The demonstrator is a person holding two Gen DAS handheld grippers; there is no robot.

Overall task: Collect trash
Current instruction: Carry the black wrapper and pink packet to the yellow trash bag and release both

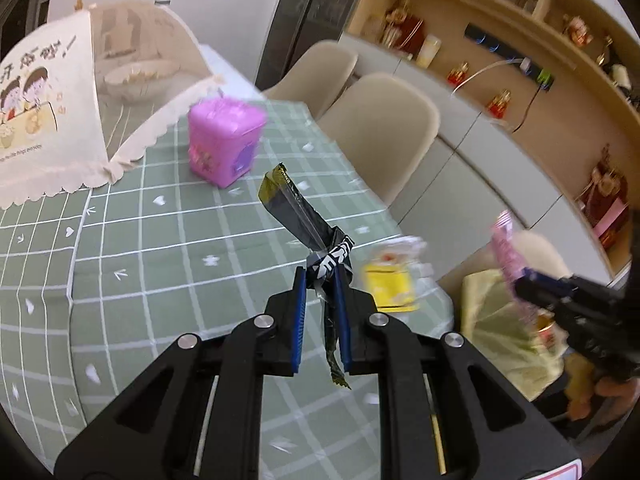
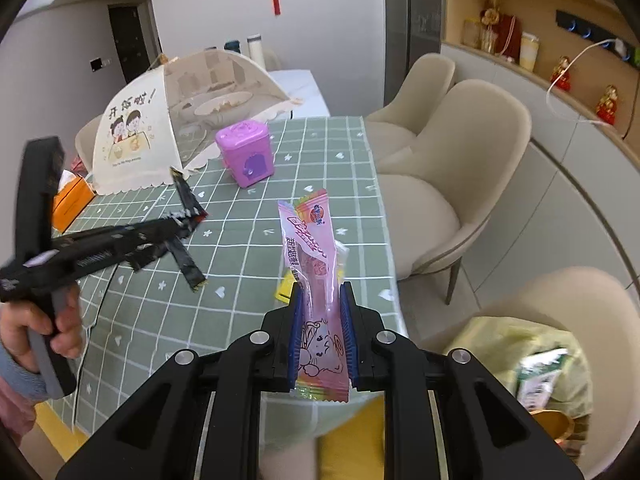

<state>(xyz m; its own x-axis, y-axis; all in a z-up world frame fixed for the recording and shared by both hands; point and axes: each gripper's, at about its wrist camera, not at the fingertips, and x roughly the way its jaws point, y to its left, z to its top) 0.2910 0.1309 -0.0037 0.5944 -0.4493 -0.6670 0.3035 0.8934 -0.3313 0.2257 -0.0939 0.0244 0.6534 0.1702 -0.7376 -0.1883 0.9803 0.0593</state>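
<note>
My left gripper (image 1: 320, 276) is shut on a black snack wrapper (image 1: 292, 204), which sticks up above the green checked tablecloth (image 1: 160, 260) and hangs out below the pads. In the right wrist view the left gripper (image 2: 186, 220) shows at the left with the black wrapper (image 2: 188, 268) and a hand on its handle. My right gripper (image 2: 322, 288) is shut on a long pink candy wrapper (image 2: 308, 236), held upright over the table's near edge. The left wrist view shows the right gripper (image 1: 516, 280) blurred above a yellow-green trash bag (image 1: 492, 312). A yellow wrapper (image 1: 390, 284) lies near the table edge.
A pink lidded box (image 2: 246, 152) stands mid-table beside a mesh food cover (image 2: 136, 136) over dishes. An orange tissue box (image 2: 74, 200) sits at the left. Beige chairs (image 2: 452, 152) line the right side; the trash bag (image 2: 500, 344) rests on the nearest one.
</note>
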